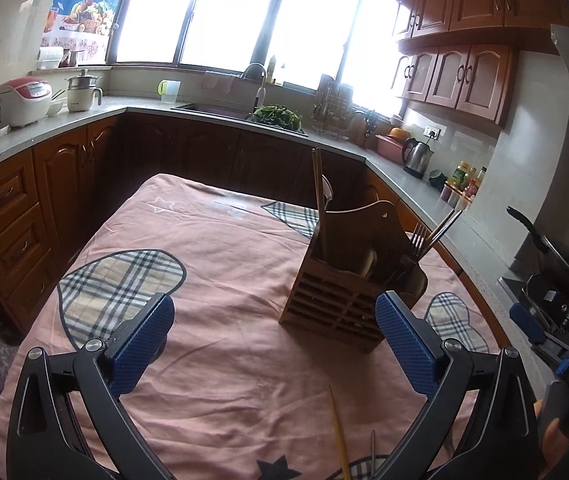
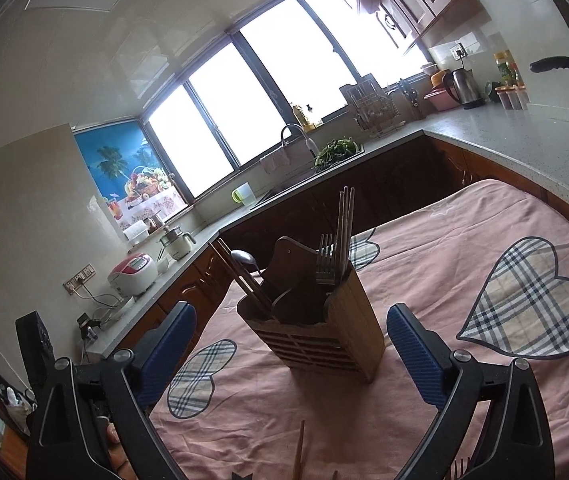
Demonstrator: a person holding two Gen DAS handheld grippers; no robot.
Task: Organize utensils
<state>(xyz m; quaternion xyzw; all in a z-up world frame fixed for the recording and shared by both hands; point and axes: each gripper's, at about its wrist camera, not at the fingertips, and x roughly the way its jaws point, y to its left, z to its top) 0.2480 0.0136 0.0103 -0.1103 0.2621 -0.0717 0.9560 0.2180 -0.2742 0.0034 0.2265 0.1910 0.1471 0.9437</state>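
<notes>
Left gripper (image 1: 274, 320) has its jaws spread wide, nothing between the blue pads (image 1: 144, 344), hovering over the tabletop (image 1: 212, 248), which is covered in a pink cloth with plaid heart patches. Right gripper (image 2: 290, 332) is the same: jaws wide apart, nothing held, pads clear of everything.

Wooden utensil holder (image 1: 340, 304) stands upright on the cloth, ahead of both grippers; in the left wrist view it sits just beyond the right-hand pad, in the right wrist view (image 2: 316, 340) roughly centred between the pads but further off. No contact with either gripper.

Inside the holder: brown chopsticks (image 1: 318, 204) standing up at the left side, a metal spoon (image 2: 244, 258) next to them, forks (image 1: 416, 238) and metal chopsticks (image 1: 442, 228) in the right-hand compartment. In the right wrist view the forks (image 2: 326, 264) and a bunch of tall sticks (image 2: 346, 220) share that compartment.

Loose on the cloth near the bottom edge of the left wrist view: 1 wooden chopstick (image 1: 340, 436) and a thin metal piece (image 1: 373, 446), type unclear. Right wrist view shows a wooden stick end (image 2: 299, 452) at the bottom edge and fork tines (image 2: 460, 470) at the lower right, mostly cut off.

The right gripper also shows at the right edge of the left wrist view (image 1: 540, 320).
</notes>
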